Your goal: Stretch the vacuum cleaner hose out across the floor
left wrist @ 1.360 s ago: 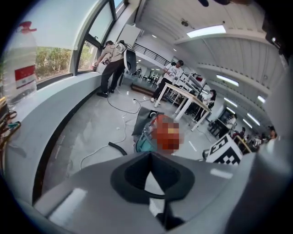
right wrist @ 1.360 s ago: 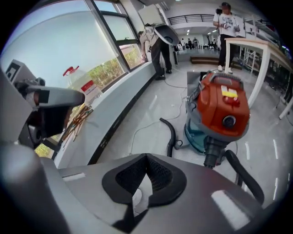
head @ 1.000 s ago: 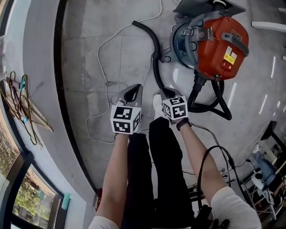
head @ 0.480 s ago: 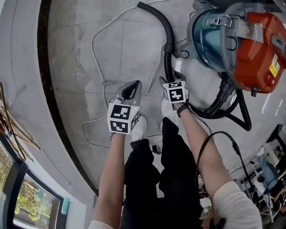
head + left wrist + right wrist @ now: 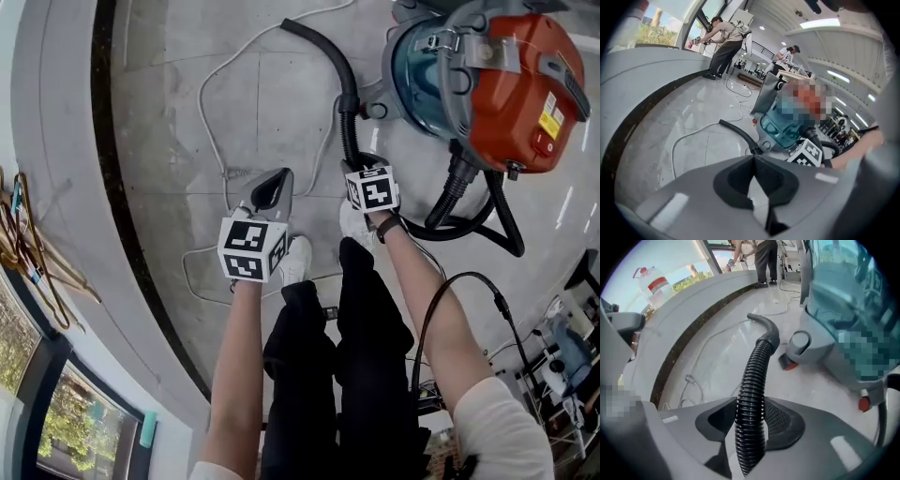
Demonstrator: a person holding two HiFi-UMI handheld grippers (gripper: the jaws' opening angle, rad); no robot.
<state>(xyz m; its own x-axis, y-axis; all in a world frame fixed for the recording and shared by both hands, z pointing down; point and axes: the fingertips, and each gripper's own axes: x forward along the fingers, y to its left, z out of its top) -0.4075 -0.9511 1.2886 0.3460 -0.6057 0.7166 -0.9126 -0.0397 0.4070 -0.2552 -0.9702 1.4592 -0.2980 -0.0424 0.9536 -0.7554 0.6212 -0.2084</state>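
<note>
The orange-and-teal vacuum cleaner (image 5: 487,84) looms closer than a second ago as I lean in. Its black ribbed hose (image 5: 752,380) curves over the grey floor (image 5: 262,84) and runs between the jaws of my right tool (image 5: 362,165), which have just been closing and now pinch it. My left tool (image 5: 270,187) stays closed, empty.

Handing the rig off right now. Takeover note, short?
Left gripper: shut, empty, above the floor near the white cord.
Right gripper: jaws have just been closing and now clamp the hose, beside the vacuum cleaner.
The hose lies curved on the floor, free end ahead of the grip; another stretch loops by the vacuum cleaner.
Done: hose gripped.
Left: pull it out straight across the floor.
</note>
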